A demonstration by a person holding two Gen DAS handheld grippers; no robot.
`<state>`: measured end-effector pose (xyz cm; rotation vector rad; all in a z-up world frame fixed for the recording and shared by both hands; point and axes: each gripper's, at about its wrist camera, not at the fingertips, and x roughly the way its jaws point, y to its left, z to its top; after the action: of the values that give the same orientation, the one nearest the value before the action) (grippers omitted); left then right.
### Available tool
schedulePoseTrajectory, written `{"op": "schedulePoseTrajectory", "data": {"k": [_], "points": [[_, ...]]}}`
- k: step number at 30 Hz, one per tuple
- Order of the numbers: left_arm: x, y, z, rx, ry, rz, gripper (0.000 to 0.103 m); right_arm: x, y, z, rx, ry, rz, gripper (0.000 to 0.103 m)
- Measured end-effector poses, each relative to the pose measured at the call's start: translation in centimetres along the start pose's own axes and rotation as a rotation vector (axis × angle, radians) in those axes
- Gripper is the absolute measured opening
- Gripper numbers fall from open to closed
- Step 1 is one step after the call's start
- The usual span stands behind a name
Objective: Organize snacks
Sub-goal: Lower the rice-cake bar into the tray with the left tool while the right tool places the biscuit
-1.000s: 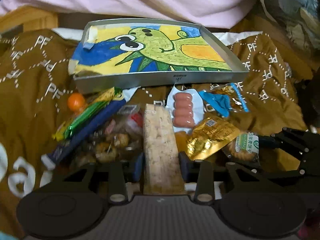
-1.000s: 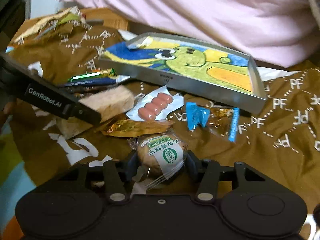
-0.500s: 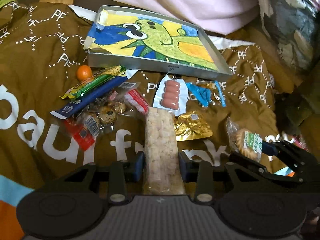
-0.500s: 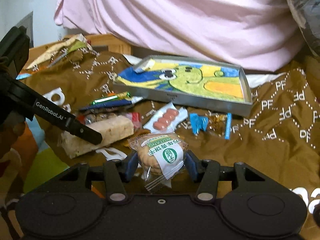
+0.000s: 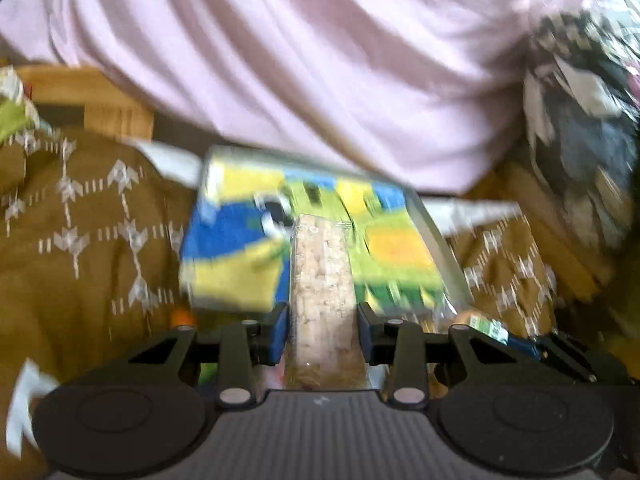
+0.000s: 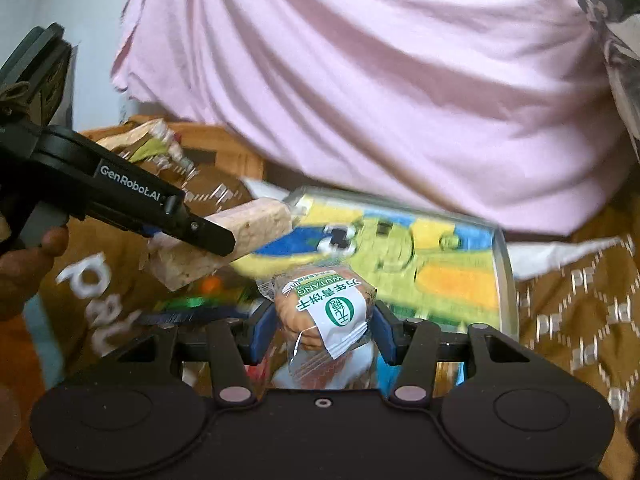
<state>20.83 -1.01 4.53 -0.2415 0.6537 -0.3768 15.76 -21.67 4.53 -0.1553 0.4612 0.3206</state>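
A wide pink cloth (image 6: 380,100) fills the back of both views, and below it a brown printed blanket (image 5: 88,248) covers the surface on which the snacks lie. On that blanket rests the metal tray (image 6: 505,272), its floor lined with a bright cartoon drawing in blue, green and yellow; nothing can be seen lying in it, though both views are blurred. The left tongs (image 5: 322,330) are pinching a long puffed-rice bar (image 5: 322,280) in clear wrap by its near end, so that most of the bar sticks out forward and its far end hangs above the tray's near-left part. The right tongs (image 6: 322,334) are pinching a round biscuit pack (image 6: 324,312) with a green and white label, held just short of the tray's near rim. In the right view a hand (image 6: 24,268) grips the left tool's handle. A green wrapper (image 6: 188,304) and a small orange ball (image 6: 210,285) lie on the blanket in front of the tray, apart from it. The step in hand looks like carrying both snacks over the tray and setting them down. To do it well, the bar is best lowered flat along one side, since its long overhang could tip on release, and the biscuit pack brought clear over the rim before the tongs part. Keeping the two tools side by side without crossing would leave room for the remaining snacks.
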Motion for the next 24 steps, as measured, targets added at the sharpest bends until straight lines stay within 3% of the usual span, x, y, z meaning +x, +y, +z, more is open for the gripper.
{"op": "schedulePoseTrajectory", "data": {"k": [4,10,16,24], "points": [[2.7,0.5,2.4,0.022,-0.068,0.054,0.039,4.1,-1.3,1.8,0.019,0.005,-0.022,0.053],[7.3,1.8,4.0,0.014,-0.084,0.089,0.039,10.3,-2.9,2.6,0.044,0.053,-0.07,0.054],[11.4,3.0,3.5,0.025,-0.039,0.137,0.039,14.6,-3.3,1.1,0.058,0.121,-0.092,0.054],[14.0,3.0,2.4,0.032,0.007,0.172,0.039,16.2,-3.6,-0.2,0.073,0.148,-0.104,0.061]]}}
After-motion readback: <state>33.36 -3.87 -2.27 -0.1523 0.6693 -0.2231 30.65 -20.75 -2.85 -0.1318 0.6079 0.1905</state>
